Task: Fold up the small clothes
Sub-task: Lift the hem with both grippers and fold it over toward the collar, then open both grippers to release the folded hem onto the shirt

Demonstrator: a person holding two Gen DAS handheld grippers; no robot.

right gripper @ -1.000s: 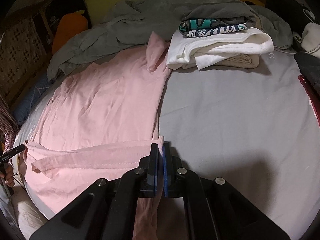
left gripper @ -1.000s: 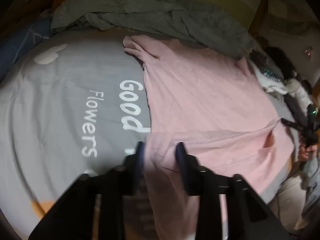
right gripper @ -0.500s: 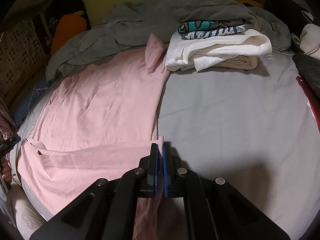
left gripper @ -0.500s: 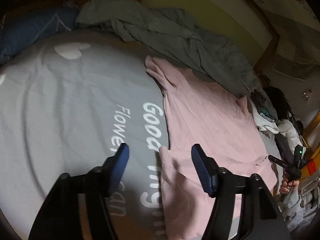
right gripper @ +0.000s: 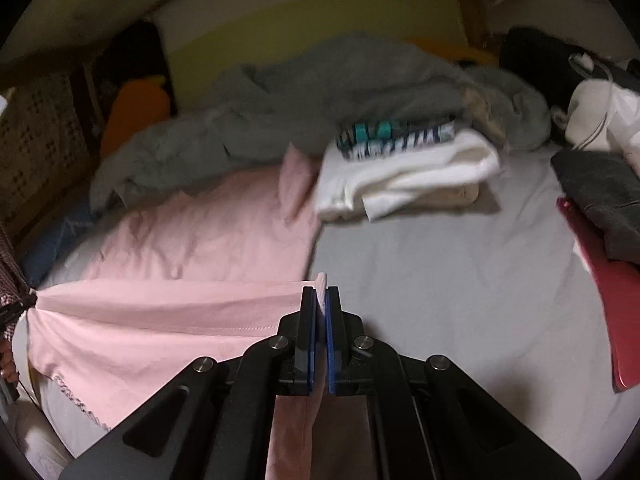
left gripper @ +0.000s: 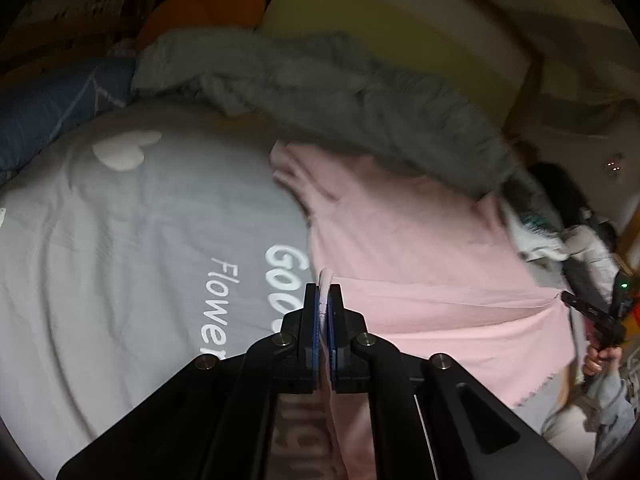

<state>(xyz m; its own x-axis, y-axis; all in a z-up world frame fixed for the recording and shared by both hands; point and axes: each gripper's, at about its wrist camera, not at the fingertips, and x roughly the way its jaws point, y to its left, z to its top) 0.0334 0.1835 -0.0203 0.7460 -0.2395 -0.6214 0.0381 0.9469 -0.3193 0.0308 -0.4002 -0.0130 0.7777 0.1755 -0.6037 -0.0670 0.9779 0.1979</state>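
A pink T-shirt [left gripper: 404, 240] lies spread on the grey bed sheet [left gripper: 120, 248]; it also shows in the right wrist view [right gripper: 192, 240]. My left gripper [left gripper: 323, 300] is shut on the shirt's bottom hem at its left corner. My right gripper [right gripper: 321, 300] is shut on the hem at its right corner. The hem edge [right gripper: 160, 300] is lifted and stretched taut between the two grippers. The sleeves lie flat at the far end.
A crumpled grey blanket [left gripper: 340, 92] lies behind the shirt. A stack of folded clothes [right gripper: 404, 164] sits right of the shirt. A dark garment [right gripper: 600, 192] and a red item [right gripper: 600, 300] lie at the right edge. An orange pillow [right gripper: 136, 108] is far left.
My left gripper, open half a second ago, has shut on the hem corner. Both grippers have lifted, and the hem is now pulled taut between them.
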